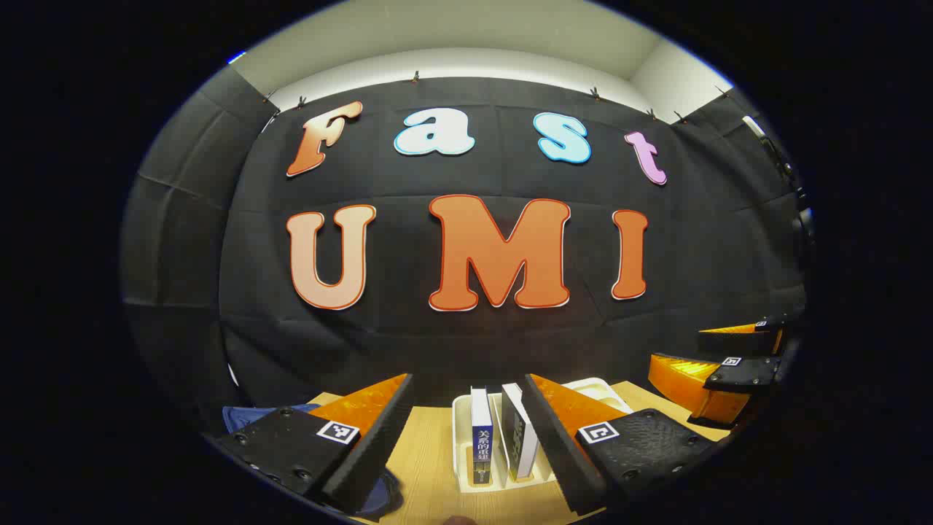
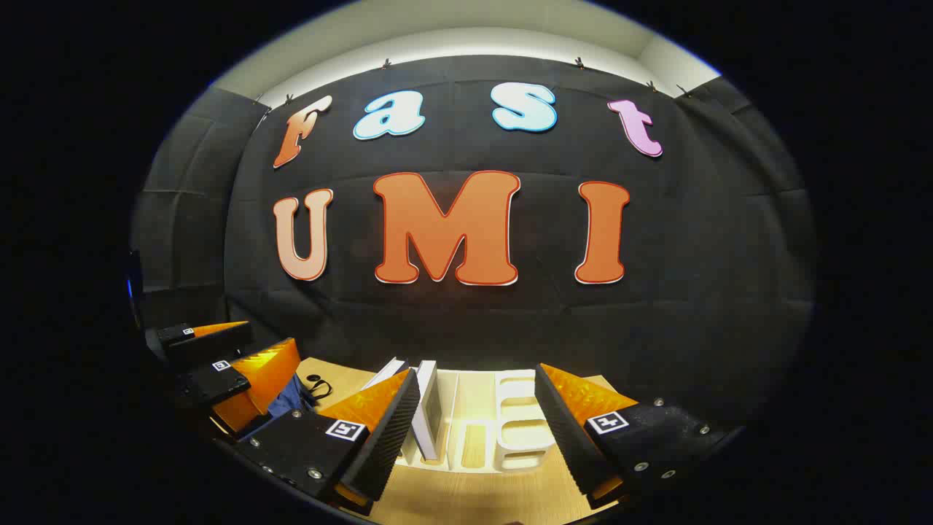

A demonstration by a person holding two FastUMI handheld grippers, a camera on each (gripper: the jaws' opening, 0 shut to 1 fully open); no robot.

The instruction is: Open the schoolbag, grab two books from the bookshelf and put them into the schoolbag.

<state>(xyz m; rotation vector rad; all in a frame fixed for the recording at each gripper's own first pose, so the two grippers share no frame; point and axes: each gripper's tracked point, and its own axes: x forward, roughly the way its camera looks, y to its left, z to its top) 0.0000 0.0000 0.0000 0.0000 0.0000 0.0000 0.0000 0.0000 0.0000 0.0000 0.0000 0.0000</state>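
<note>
While both grippers hung parted and empty above the table (image 1: 430,467), two books (image 1: 501,441) were seen upright in the white rack (image 2: 510,430); the left gripper (image 1: 466,437) faced them; the bag (image 1: 255,417) lay far left; the right gripper (image 2: 474,430) faced the rack.

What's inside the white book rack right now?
The white book rack holds two upright books, side by side in its left slots. In the right gripper view the slots to their right look empty. The left gripper fingers hide parts of the rack's sides.
</note>
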